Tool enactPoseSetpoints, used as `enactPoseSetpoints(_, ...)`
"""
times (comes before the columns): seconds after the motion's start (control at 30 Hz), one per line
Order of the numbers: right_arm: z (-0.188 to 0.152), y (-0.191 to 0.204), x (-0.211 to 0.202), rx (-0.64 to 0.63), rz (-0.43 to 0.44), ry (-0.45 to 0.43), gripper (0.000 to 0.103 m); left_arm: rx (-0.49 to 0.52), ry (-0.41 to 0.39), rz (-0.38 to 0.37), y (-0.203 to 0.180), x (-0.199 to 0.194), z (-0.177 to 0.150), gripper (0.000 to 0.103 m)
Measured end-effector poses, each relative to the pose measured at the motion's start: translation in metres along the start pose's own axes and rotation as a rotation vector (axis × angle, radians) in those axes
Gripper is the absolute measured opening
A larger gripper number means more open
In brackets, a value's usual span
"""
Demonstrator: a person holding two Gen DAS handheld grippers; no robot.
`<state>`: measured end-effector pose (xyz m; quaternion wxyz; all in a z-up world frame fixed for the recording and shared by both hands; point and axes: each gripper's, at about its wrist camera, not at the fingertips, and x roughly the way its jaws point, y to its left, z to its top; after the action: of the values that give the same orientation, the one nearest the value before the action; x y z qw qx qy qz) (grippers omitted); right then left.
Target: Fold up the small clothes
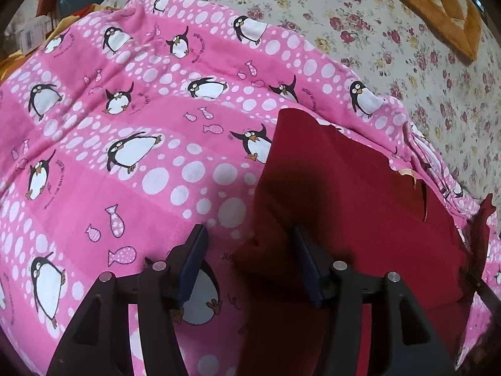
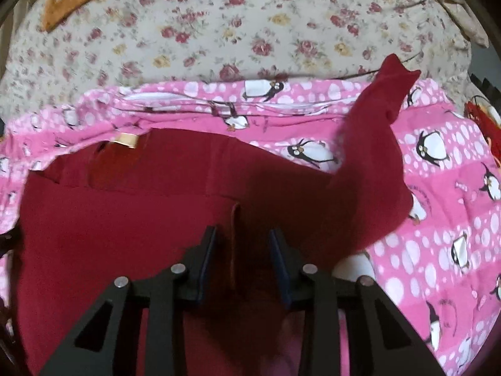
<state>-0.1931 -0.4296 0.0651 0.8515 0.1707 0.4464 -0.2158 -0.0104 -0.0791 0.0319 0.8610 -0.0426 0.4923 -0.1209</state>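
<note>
Tools first: left tool (image 1: 250, 244) low in the left wrist view, fingers apart, nothing clamped, straddling the left edge of a dark red garment (image 1: 360, 219) where it meets a pink penguin blanket (image 1: 125, 125). Right tool (image 2: 244, 247) at bottom centre of the right wrist view, fingers apart too, with a raised fold of the red cloth standing between them but not visibly pinched.

Red garment spread on the pink blanket, a tan label (image 2: 126, 140) at its far edge, upper left of the right wrist view. One sleeve (image 2: 379, 144) trailing up and to the right, tip reaching toward the flowered bedsheet (image 2: 219, 31). Orange patterned cloth (image 1: 438, 15) in the upper right of the left view.

Judged step: early in the fold, likely gathering the loose sleeve inward. Next move probably calls for closing on the sleeve or side edge and carrying it across the body without dragging the blanket along.

Open room: plenty of blanket to the right and left of the garment; far edge of the blanket close behind the collar, so little slack there.
</note>
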Motion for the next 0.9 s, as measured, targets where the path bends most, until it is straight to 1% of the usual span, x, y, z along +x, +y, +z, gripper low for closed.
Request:
enactPoseSetpoints(0.07, -0.008, 0.004, -0.009, -0.012, 0.019, -0.008, 0.035, -0.004, -0.006, 0.002, -0.001, -0.002, 0.0, 0.036)
enactPoseSetpoints(0.1, -0.012, 0.006, -0.008, -0.025, 0.019, 0.002, 0.035, -0.008, -0.009, -0.002, -0.001, -0.004, 0.0, 0.036)
enactPoseSetpoints(0.17, -0.02, 0.011, 0.005, -0.055, 0.011, 0.05, 0.037, -0.013, -0.024, -0.012, -0.002, -0.009, 0.0, 0.036)
enactPoseSetpoints(0.23, -0.023, 0.01, 0.008, -0.054, 0.014, 0.036, 0.038, -0.011, -0.044, -0.016, -0.003, -0.014, 0.0, 0.036)
enactPoseSetpoints(0.3, -0.02, 0.004, 0.003, -0.013, 0.052, 0.047, 0.039, -0.007, -0.057, -0.018, -0.004, -0.017, 0.0, 0.036)
enactPoseSetpoints(0.33, -0.017, -0.003, -0.001, 0.023, 0.093, 0.05, 0.042, -0.005, -0.063, -0.019, -0.005, -0.018, -0.001, 0.036)
enactPoseSetpoints(0.37, -0.015, -0.011, -0.005, 0.056, 0.122, 0.046, 0.044, -0.003, -0.064, -0.018, -0.005, -0.019, 0.0, 0.036)
enactPoseSetpoints(0.4, -0.012, -0.023, -0.011, 0.097, 0.137, 0.034, 0.047, -0.004, -0.063, -0.018, -0.005, -0.019, 0.0, 0.036)
enactPoseSetpoints(0.43, -0.01, -0.035, -0.017, 0.133, 0.144, 0.014, 0.049, -0.005, -0.06, -0.021, -0.005, -0.018, -0.001, 0.036)
enactPoseSetpoints(0.5, -0.004, -0.059, -0.026, 0.192, 0.127, -0.028, 0.054, -0.009, -0.055, -0.026, -0.006, -0.018, 0.0, 0.036)
enactPoseSetpoints(0.53, 0.001, -0.073, -0.03, 0.22, 0.097, -0.046, 0.06, -0.008, -0.056, -0.027, -0.006, -0.018, 0.0, 0.036)
enactPoseSetpoints(0.57, 0.007, -0.087, -0.032, 0.249, 0.065, -0.059, 0.062, -0.006, -0.057, -0.026, -0.007, -0.018, -0.001, 0.036)
enactPoseSetpoints(0.67, 0.026, -0.118, -0.029, 0.334, 0.041, -0.084, 0.064, -0.001, -0.061, -0.029, -0.009, -0.019, -0.002, 0.036)
enactPoseSetpoints(0.73, 0.045, -0.141, -0.019, 0.413, 0.031, -0.095, 0.068, 0.002, -0.066, -0.03, -0.01, -0.02, -0.002, 0.036)
enactPoseSetpoints(0.8, 0.061, -0.152, -0.009, 0.463, 0.024, -0.103, 0.069, 0.005, -0.066, -0.029, -0.011, -0.02, -0.003, 0.036)
enactPoseSetpoints(0.9, 0.092, -0.163, 0.009, 0.477, -0.016, -0.116, 0.071, 0.015, -0.063, -0.034, -0.014, -0.019, -0.003, 0.036)
